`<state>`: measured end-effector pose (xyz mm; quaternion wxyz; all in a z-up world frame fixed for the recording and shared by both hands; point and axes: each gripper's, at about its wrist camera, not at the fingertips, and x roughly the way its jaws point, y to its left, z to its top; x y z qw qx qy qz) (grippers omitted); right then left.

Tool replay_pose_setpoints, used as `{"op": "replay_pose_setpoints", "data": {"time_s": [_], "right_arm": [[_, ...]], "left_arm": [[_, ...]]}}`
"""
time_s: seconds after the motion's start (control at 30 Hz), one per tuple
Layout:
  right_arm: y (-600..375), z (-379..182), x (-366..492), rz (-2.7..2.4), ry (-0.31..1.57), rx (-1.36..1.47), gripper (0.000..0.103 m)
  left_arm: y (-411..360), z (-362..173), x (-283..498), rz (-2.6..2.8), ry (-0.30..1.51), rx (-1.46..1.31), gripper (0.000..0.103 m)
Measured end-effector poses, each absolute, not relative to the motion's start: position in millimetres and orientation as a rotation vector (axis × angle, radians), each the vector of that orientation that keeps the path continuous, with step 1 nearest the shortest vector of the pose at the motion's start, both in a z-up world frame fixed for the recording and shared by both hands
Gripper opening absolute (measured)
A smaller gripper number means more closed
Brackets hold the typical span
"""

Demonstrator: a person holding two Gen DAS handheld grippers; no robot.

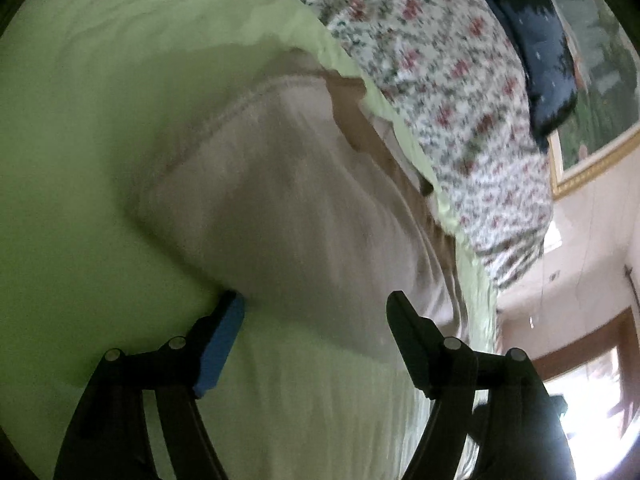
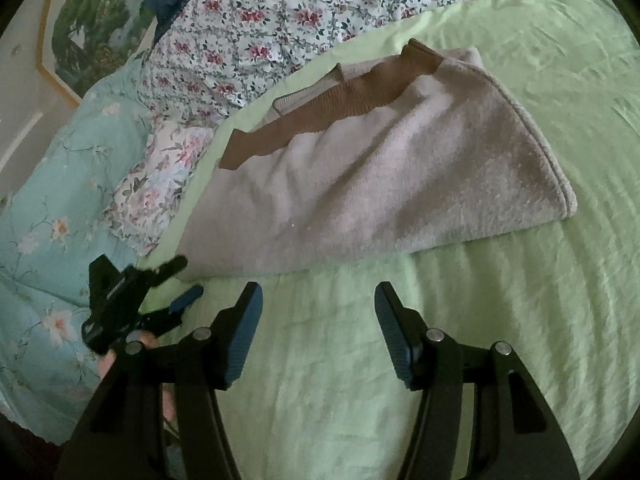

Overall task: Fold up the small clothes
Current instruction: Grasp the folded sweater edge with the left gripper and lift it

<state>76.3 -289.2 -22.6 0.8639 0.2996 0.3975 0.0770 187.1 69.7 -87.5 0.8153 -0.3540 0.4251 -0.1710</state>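
We hold both grippers, left (image 1: 316,312) and right (image 2: 318,304), fingers spread, pinching nothing. Folded beige sweater (image 2: 380,168) lies on green sheet (image 2: 520,300), floral quilt (image 2: 280,8) beyond.

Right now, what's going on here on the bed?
A person is folding a beige sweater on a green sheet, with a gripper in each hand. The sweater lies partly folded, its brown trim showing. The left gripper is open, right at the sweater's near edge. The right gripper is open over the sheet, holding nothing.
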Motion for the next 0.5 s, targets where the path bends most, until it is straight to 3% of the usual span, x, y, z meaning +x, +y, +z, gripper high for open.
{"op": "replay_pose_setpoints", "data": {"time_s": [0.13,0.23,0.3,0.37,0.5], "right_arm": [[-290,-22,80,0.171,0.83,0.635,0.06],[-290,-24,84,0.179,0.83,0.65,0.06],[-293,-25,86,0.182,0.826,0.658,0.06],[-295,-25,90,0.183,0.822,0.661,0.06],[-307,-23,99,0.185,0.819,0.657,0.06]], "left_arm": [[81,-87,215,-0.325,0.87,-0.8,0.074],[87,-86,234,-0.297,0.854,-0.805,0.063],[87,-84,246,-0.29,0.856,-0.789,0.032],[86,-81,256,-0.313,0.86,-0.789,0.015],[68,-46,250,-0.347,0.801,-0.664,0.012]]}}
